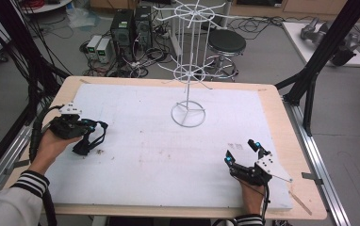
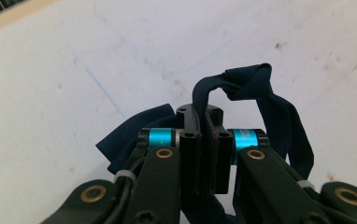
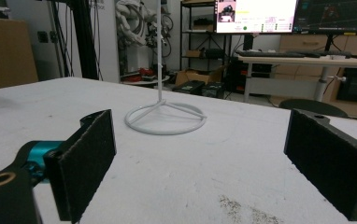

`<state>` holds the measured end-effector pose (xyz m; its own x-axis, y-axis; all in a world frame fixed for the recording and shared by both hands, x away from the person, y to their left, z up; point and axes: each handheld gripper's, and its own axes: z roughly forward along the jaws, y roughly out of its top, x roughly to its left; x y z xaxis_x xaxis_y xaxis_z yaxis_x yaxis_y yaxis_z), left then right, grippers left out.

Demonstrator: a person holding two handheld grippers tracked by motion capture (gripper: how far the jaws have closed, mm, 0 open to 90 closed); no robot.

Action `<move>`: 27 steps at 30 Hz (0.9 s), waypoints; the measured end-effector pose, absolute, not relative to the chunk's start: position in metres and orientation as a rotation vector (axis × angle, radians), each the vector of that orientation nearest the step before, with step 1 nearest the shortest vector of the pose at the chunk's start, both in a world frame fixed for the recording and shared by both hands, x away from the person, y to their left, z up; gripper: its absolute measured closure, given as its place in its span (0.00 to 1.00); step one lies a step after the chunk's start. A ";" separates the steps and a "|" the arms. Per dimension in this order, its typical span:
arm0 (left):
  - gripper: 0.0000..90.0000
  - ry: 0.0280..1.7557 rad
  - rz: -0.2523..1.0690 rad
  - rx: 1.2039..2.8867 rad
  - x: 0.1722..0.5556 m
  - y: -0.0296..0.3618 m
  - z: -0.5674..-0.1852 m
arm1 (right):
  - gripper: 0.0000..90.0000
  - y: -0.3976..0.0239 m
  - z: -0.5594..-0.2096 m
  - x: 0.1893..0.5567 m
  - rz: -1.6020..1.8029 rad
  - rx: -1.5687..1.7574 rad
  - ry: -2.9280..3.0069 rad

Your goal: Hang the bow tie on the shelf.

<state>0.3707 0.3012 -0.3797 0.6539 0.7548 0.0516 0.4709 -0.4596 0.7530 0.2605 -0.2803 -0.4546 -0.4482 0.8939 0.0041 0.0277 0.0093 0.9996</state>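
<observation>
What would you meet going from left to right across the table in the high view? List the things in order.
Left claw shut on a dark strap → white wire rack → right claw, open.

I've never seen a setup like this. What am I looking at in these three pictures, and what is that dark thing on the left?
There is no robot here: a person sits at a table holding a hand-operated gripper in each hand. The high view looks down from above. The other two pictures come from small cameras riding on the grippers, looking along their black jaws. The left gripper has its jaws shut on a dark blue strap, which loops out beyond the jaws. The right gripper is open and holds nothing. On the white sheet stands a white wire rack, seemingly made for hanging things.
</observation>
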 end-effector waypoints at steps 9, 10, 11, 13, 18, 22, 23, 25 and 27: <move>0.95 0.872 0.530 2.011 0.366 0.291 -0.364 | 0.09 -0.280 -0.455 0.260 1.527 0.972 1.569; 0.95 0.867 0.531 2.002 0.366 0.289 -0.362 | 0.09 -0.280 -0.455 0.260 1.527 0.973 1.569; 0.95 0.858 0.528 1.982 0.366 0.286 -0.359 | 0.09 -0.280 -0.455 0.260 1.526 0.971 1.569; 0.95 0.854 0.527 1.968 0.366 0.284 -0.358 | 0.09 -0.280 -0.455 0.260 1.527 0.972 1.570; 0.95 0.836 0.526 1.905 0.367 0.275 -0.352 | 0.09 -0.280 -0.455 0.260 1.526 0.970 1.568; 0.95 0.805 0.511 1.881 0.367 0.264 -0.348 | 0.09 -0.280 -0.455 0.260 1.526 0.973 1.568; 0.95 0.798 0.513 1.877 0.367 0.262 -0.347 | 0.09 -0.280 -0.455 0.260 1.526 0.972 1.568; 0.95 0.786 0.509 1.859 0.368 0.257 -0.344 | 0.09 -0.280 -0.455 0.260 1.526 0.972 1.568; 0.95 0.774 0.502 1.839 0.369 0.252 -0.341 | 0.09 -0.280 -0.455 0.261 1.525 0.968 1.569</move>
<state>0.3689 0.2516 -0.3411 0.7050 0.7091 -0.0124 0.2780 -0.2602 0.9247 0.2606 -0.2802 -0.4546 -0.4487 0.8937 0.0001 0.0252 0.0126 0.9996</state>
